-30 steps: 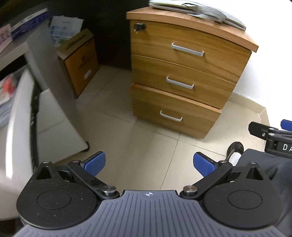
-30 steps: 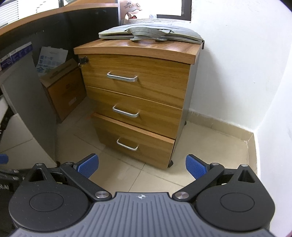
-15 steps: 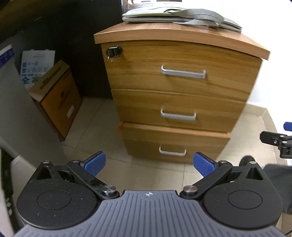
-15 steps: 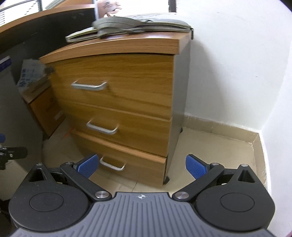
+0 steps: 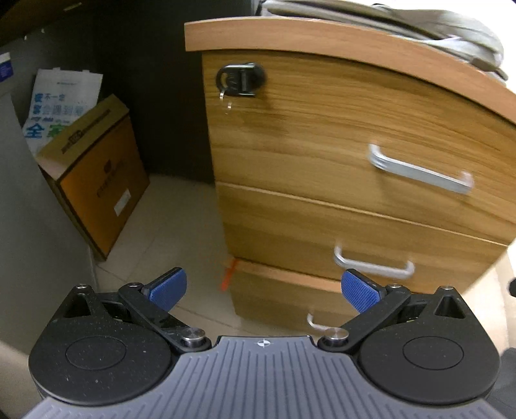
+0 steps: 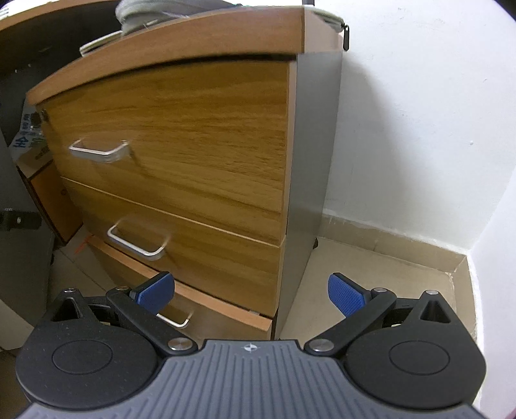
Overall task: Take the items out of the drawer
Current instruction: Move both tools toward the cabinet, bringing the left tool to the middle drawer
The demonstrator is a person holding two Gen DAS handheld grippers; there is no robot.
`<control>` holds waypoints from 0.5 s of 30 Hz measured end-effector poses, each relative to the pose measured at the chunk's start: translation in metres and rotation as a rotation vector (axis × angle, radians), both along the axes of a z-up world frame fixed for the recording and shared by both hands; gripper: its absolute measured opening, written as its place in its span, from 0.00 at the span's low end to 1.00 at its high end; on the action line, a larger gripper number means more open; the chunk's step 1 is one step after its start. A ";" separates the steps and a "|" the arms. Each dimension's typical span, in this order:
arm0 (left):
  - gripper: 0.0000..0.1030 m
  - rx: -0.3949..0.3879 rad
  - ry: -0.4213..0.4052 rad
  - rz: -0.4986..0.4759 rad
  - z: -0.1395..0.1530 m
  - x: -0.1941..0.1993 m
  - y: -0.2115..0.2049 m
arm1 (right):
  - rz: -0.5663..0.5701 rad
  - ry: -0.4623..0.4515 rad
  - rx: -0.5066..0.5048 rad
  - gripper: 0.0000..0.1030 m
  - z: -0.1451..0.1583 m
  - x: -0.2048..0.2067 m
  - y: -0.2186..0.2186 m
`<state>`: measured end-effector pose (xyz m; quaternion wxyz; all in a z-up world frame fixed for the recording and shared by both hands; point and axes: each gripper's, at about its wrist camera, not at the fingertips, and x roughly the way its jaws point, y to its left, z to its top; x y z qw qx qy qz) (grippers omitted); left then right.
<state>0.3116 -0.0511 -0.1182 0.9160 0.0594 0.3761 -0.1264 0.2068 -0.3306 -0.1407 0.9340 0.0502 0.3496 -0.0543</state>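
The wooden cabinet (image 5: 338, 135) stood on the tiled floor (image 5: 180, 232) with its three drawers one above the other, and it served as the fixed mark for everything else. The top drawer (image 5: 322, 145) and the middle drawer (image 5: 322, 232) sat flush with the front, while the bottom drawer (image 6: 206, 303) stuck out a little past them. Each carried a metal handle, the top handle (image 5: 419, 170) being the plainest to see. A key (image 5: 240, 79) hung in the lock at the upper left corner of the cabinet front. Folded grey cloth (image 5: 435, 19) lay on the cabinet top. To the cabinet's left a cardboard box (image 5: 96, 180) leaned on the floor with a white printed bag (image 5: 61, 106) behind it; to its right rose a white wall (image 6: 419, 129). The left gripper (image 5: 262, 288) was held before the cabinet's lower left front, its blue fingers spread wide and empty. The right gripper (image 6: 251, 293) was held near the cabinet's lower right corner, likewise released, holding nothing. Neither touched a handle.
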 end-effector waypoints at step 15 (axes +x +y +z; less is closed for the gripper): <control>1.00 0.188 -0.025 -0.374 -0.050 0.071 -0.001 | 0.041 0.009 -0.005 0.99 -0.034 0.042 0.000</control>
